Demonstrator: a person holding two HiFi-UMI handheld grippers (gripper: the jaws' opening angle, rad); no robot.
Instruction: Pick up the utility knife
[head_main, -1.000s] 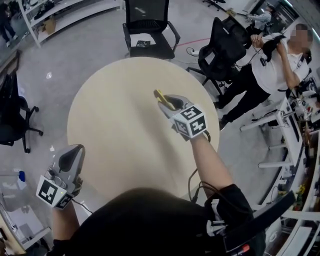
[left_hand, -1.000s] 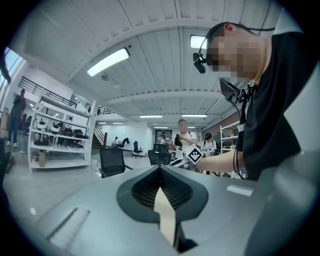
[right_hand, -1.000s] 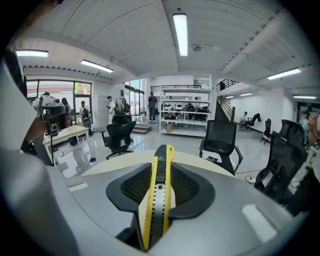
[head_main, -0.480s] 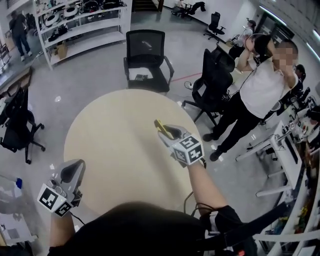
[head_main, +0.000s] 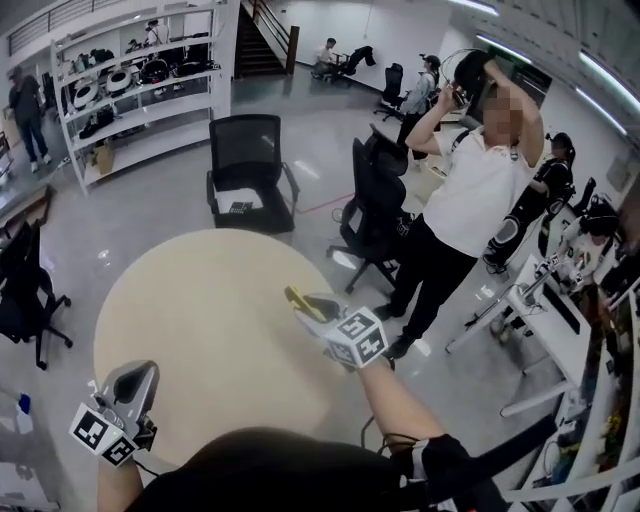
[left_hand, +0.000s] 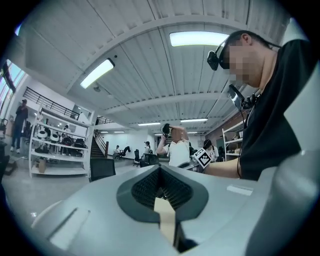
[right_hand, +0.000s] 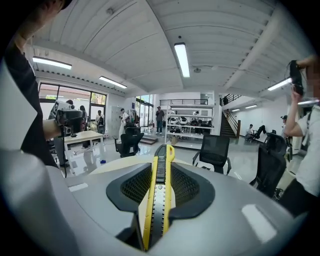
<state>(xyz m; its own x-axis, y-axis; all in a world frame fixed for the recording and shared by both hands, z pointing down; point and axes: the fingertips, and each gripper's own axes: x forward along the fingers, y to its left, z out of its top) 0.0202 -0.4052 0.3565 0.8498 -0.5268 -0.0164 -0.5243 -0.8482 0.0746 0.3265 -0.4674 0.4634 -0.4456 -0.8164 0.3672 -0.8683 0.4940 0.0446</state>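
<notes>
Right tool (head_main: 318, 312): clenched on yellow utility knife (right_hand: 159, 195), knife lengthwise between the pads, tip protruding forward, held above the round desk (head_main: 200, 310). Left tool (left_hand: 160, 182): jaws together, nothing between, at desk's near-left edge.
</notes>
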